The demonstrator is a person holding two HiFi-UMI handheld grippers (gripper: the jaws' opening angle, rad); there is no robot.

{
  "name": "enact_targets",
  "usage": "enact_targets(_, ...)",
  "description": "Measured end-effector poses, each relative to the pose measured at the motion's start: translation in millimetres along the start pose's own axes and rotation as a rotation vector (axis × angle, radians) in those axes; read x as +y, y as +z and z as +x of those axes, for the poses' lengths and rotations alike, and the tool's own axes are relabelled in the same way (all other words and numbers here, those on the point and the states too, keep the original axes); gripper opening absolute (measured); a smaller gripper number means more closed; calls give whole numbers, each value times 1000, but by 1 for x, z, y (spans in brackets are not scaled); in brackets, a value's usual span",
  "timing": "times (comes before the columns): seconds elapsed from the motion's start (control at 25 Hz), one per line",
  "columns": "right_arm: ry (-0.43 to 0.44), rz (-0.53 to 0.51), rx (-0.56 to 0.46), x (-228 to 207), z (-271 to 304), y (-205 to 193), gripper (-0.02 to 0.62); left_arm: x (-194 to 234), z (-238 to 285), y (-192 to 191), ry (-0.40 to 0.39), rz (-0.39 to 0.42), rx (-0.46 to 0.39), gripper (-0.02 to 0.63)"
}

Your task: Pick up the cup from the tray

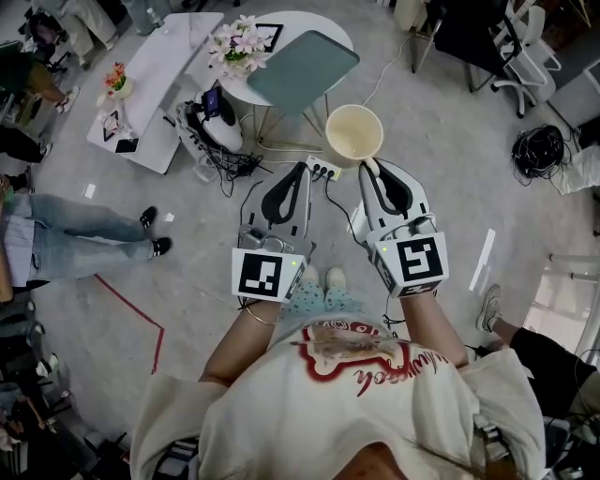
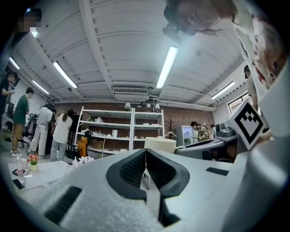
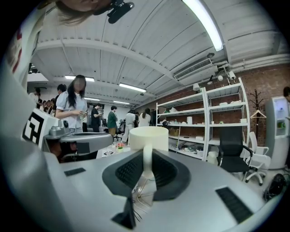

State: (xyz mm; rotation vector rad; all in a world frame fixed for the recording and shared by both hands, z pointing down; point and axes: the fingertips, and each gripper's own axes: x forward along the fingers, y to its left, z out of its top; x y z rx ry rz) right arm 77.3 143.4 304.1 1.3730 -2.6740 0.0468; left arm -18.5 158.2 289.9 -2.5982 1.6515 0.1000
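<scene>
A cream cup (image 1: 353,134) hangs in the air above the floor, held by its handle in my right gripper (image 1: 372,170). In the right gripper view the handle stands upright between the black pads of my right gripper (image 3: 147,157), with the cup (image 3: 148,137) just beyond them. My left gripper (image 1: 298,177) is beside it on the left, jaws together with nothing between them. The left gripper view shows the left gripper (image 2: 145,157) with its pads touching and the cup (image 2: 160,144) off to the right. The teal tray (image 1: 302,70) lies bare on the round white table (image 1: 323,22).
A vase of flowers (image 1: 239,45) stands on the round table next to the tray. A power strip (image 1: 323,169) and cables lie on the floor below the cup. A long white table (image 1: 159,80) is at the left, a seated person's legs (image 1: 84,234) further left, office chairs (image 1: 506,37) at the top right.
</scene>
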Motion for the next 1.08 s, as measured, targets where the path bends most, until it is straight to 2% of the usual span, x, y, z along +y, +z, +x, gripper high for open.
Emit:
enact_targets(0.32,14,-1,-11,2,-10,-4,52,-11,-4,2,8,8,-10,14)
enact_targets(1.08,21,21,-23,7,-9,-1,52,-6,-5,5,8,12,-15,14)
